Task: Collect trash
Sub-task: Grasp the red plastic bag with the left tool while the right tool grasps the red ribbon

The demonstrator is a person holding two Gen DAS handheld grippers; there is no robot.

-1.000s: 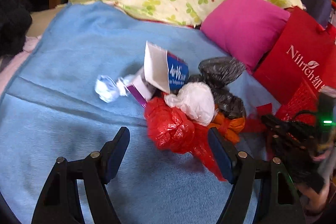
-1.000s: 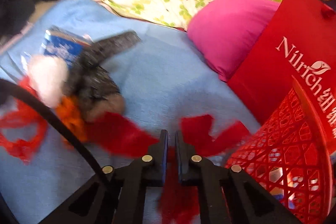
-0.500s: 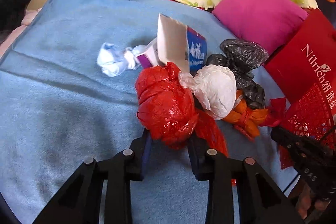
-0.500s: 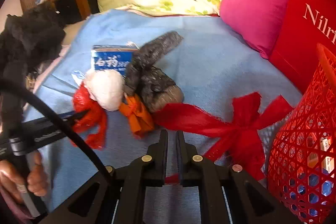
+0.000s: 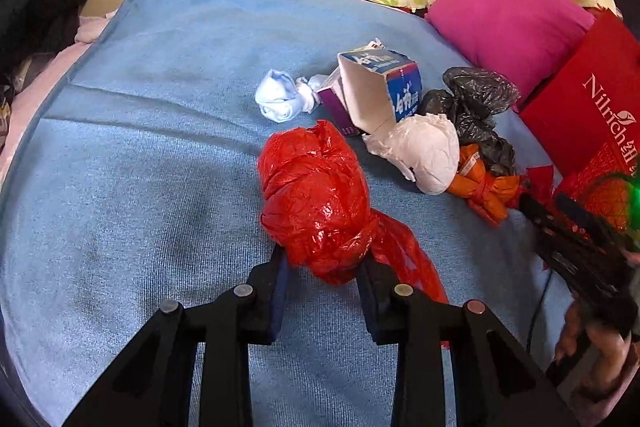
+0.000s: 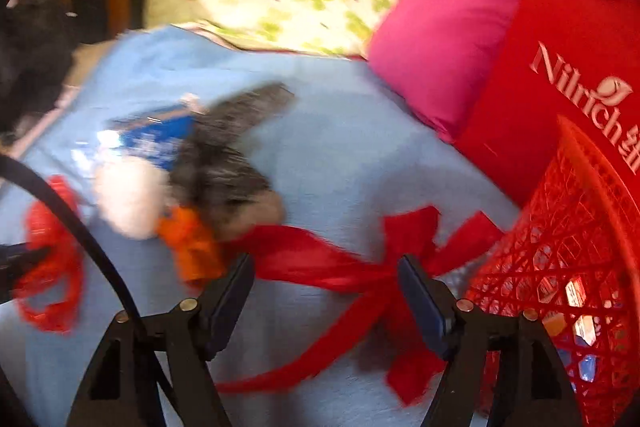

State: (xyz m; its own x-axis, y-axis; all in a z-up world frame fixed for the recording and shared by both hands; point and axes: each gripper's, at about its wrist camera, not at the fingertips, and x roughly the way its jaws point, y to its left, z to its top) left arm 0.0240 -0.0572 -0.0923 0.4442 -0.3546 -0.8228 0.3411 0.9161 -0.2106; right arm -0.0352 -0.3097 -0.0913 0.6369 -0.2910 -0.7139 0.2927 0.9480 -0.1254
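We carry 2 black grippers, left gripper (image 5: 322,261) and right gripper (image 6: 326,277) (blue-padded fingers, silver screws).

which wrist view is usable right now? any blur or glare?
Left wrist: sharp, with glare flecks on the red plastic bag pinched in the left gripper, fisheye bending the blue blanket edge. Right wrist: motion-smeared; the trash pile and red ribbon are soft, the right gripper, jaws just opened, and red basket are clearer.

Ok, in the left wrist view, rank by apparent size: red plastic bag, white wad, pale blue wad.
1. red plastic bag, though nearest the camera
2. white wad
3. pale blue wad
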